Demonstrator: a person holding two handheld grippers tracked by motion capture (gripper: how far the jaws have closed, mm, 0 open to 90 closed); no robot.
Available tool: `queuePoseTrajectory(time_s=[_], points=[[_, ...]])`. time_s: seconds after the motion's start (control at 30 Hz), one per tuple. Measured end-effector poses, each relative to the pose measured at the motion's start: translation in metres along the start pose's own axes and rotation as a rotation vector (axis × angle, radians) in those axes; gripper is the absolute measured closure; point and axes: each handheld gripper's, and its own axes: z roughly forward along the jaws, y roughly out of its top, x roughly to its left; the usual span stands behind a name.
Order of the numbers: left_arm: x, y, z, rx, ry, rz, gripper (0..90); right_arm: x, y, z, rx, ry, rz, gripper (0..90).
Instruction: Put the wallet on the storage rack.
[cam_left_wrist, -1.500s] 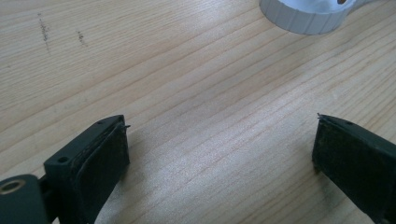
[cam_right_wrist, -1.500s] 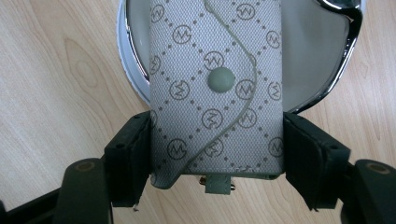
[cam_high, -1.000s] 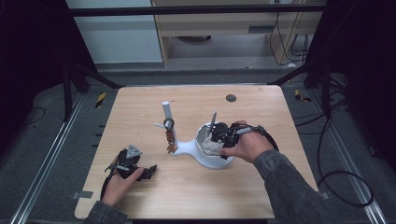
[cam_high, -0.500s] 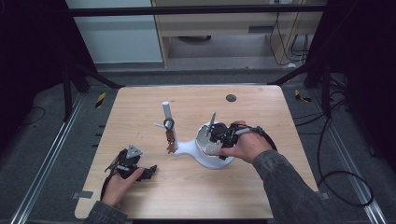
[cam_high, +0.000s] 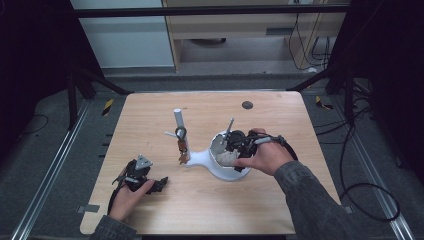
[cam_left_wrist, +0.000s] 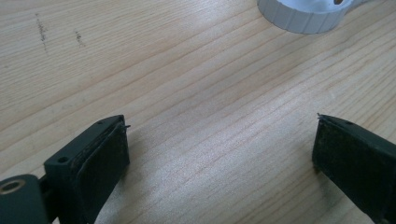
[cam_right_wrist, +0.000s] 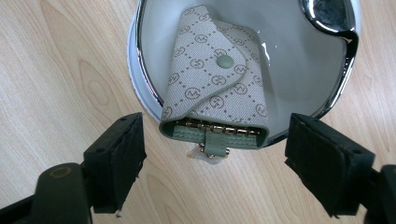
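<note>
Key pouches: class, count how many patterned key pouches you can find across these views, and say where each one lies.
1. The key pouch lies in the white dish, its clasp end leaning over the rim, between the right tool's open jaws. Others may be hidden.

Two black jaws spread wide over bare wooden table (cam_left_wrist: 205, 93); ribbed white dish (cam_left_wrist: 306, 16) at top edge.

The key case (cam_right_wrist: 215, 88) was grey-beige with a diamond monogram print, its flap snapped shut by a green button. It lay tilted in the white bowl (cam_right_wrist: 299, 60), its open, gold-hooked end and green strap hanging over the chrome rim.
</note>
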Motion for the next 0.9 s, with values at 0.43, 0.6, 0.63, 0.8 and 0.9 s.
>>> queuePoseTrajectory(time_s=[0.43, 0.6, 0.63, 0.8, 0.9], points=[[0.000, 0.000, 0.000, 0.000, -0.001, 0.000, 3.3, -0.001, -0.006, -0.008, -0.021, 0.001, 0.022, 16.5], [0.000, 0.000, 0.000, 0.000, -0.001, 0.000, 3.3, -0.002, -0.008, -0.010, -0.027, 0.000, 0.020, 15.1], [0.000, 0.000, 0.000, 0.000, -0.001, 0.000, 3.2, -0.002, -0.008, -0.010, -0.026, 0.003, 0.024, 14.5], [0.000, 0.000, 0.000, 0.000, -0.001, -0.001, 3.2, -0.002, -0.010, -0.012, -0.029, 0.003, 0.025, 12.3], [0.000, 0.000, 0.000, 0.000, -0.001, -0.001, 3.2, -0.002, -0.012, -0.013, -0.030, 0.005, 0.032, 11.3]])
